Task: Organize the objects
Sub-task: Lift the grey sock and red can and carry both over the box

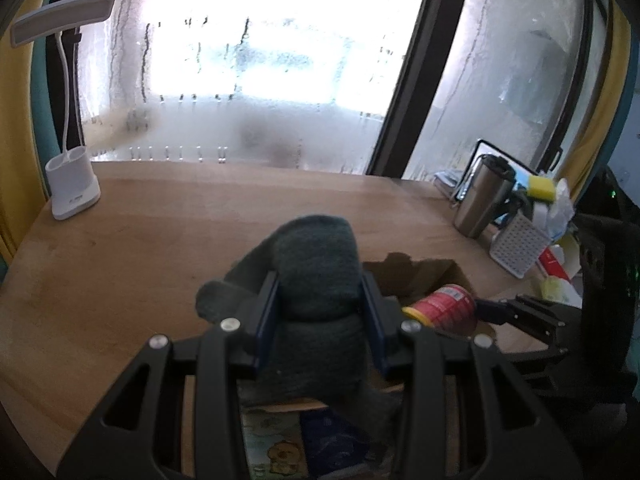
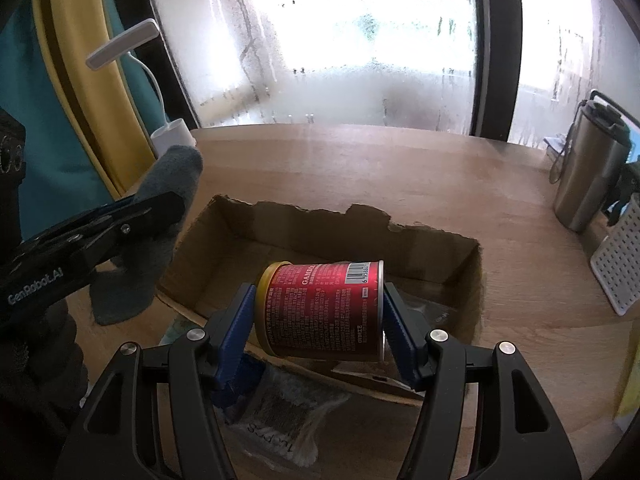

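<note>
My left gripper (image 1: 320,300) is shut on a dark grey knitted glove (image 1: 320,264) and holds it above the left edge of an open cardboard box (image 1: 416,276). The glove also shows at the left of the right wrist view (image 2: 164,216). My right gripper (image 2: 320,312) is shut on a red can with a yellow lid (image 2: 324,312), held on its side over the near edge of the cardboard box (image 2: 440,264). The can also shows in the left wrist view (image 1: 444,306). The box interior looks mostly bare.
A wooden table (image 1: 160,232) carries a white desk lamp (image 1: 72,188) at far left. A steel tumbler (image 2: 588,176), a white perforated basket (image 2: 620,264) and clutter stand at right. A plastic packet (image 2: 280,420) lies below the right gripper. A fogged window is behind.
</note>
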The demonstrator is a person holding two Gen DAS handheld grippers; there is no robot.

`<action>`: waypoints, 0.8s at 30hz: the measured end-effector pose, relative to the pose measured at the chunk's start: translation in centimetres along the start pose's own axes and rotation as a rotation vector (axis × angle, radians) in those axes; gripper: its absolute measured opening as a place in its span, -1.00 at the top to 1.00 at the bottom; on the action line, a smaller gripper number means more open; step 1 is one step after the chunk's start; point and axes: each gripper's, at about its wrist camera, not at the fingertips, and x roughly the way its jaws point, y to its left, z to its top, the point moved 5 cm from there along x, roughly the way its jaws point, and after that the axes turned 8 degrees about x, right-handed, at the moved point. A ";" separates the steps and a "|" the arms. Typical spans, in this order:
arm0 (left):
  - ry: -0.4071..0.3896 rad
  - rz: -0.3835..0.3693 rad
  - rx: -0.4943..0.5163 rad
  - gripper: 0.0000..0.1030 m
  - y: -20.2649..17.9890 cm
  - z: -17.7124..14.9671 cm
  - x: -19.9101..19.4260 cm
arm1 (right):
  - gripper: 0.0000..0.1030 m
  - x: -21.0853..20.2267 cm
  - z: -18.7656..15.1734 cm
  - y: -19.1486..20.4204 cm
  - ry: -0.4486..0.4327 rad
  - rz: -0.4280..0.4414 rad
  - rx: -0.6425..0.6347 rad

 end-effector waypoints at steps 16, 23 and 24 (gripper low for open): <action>0.031 -0.011 -0.035 0.22 1.6 -1.1 0.8 | -0.26 4.9 -1.0 2.2 0.106 0.092 0.057; 0.027 -0.016 -0.041 0.22 1.5 -0.9 1.0 | -0.26 4.1 -0.3 1.7 0.092 0.116 0.117; 0.027 -0.014 -0.040 0.22 1.6 -0.9 1.0 | -0.26 4.0 -0.2 1.9 0.087 0.123 0.117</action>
